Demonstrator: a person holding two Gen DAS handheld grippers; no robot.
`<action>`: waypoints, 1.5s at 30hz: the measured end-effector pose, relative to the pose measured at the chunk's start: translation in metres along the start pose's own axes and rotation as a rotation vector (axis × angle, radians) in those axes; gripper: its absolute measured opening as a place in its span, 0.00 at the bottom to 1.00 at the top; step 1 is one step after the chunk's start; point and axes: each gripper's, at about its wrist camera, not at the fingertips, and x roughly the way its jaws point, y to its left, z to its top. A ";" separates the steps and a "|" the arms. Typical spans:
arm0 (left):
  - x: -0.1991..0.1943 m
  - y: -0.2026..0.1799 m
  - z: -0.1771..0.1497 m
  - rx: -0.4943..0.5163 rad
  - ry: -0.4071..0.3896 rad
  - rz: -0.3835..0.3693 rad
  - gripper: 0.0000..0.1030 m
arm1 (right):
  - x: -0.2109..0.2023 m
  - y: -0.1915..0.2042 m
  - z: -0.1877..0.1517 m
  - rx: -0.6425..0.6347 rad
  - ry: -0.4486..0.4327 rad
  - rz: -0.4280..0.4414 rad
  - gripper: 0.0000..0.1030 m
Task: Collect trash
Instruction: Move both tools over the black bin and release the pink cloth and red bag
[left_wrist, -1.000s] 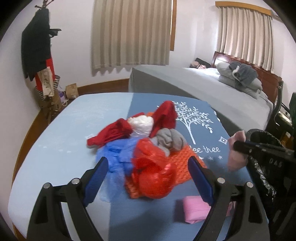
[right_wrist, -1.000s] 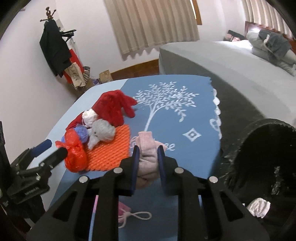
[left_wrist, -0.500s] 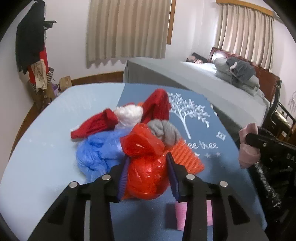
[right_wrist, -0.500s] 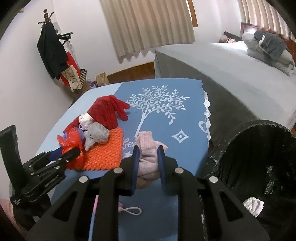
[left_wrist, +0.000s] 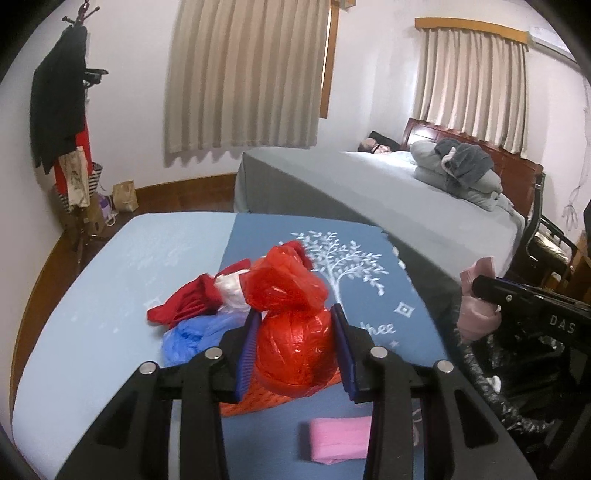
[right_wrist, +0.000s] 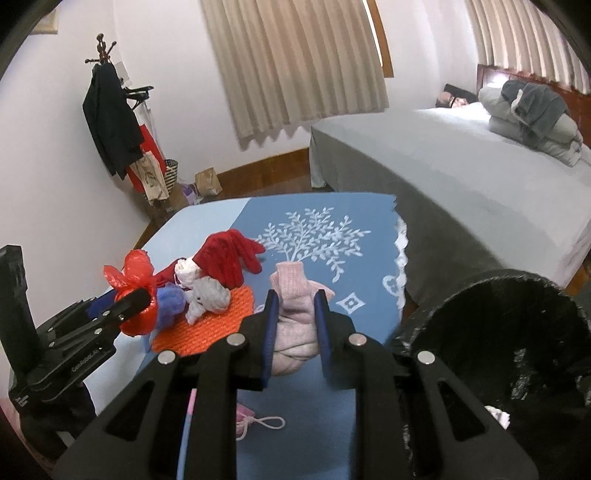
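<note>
Two views. Left wrist: left gripper pinching a knotted red plastic bag between blue pads, raised above a blue desk strewn with an orange mesh and blue bag. Right wrist: right gripper clamped on a pink sock bundle, just left of a black-lined bin.
</note>
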 end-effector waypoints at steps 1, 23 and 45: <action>0.000 -0.002 0.000 0.001 -0.001 -0.005 0.37 | -0.005 -0.002 0.001 -0.002 -0.008 -0.007 0.19; 0.014 -0.142 0.010 0.174 0.022 -0.317 0.37 | -0.095 -0.112 -0.025 0.164 -0.104 -0.255 0.19; 0.027 -0.237 -0.003 0.281 0.074 -0.531 0.69 | -0.132 -0.179 -0.060 0.293 -0.114 -0.416 0.30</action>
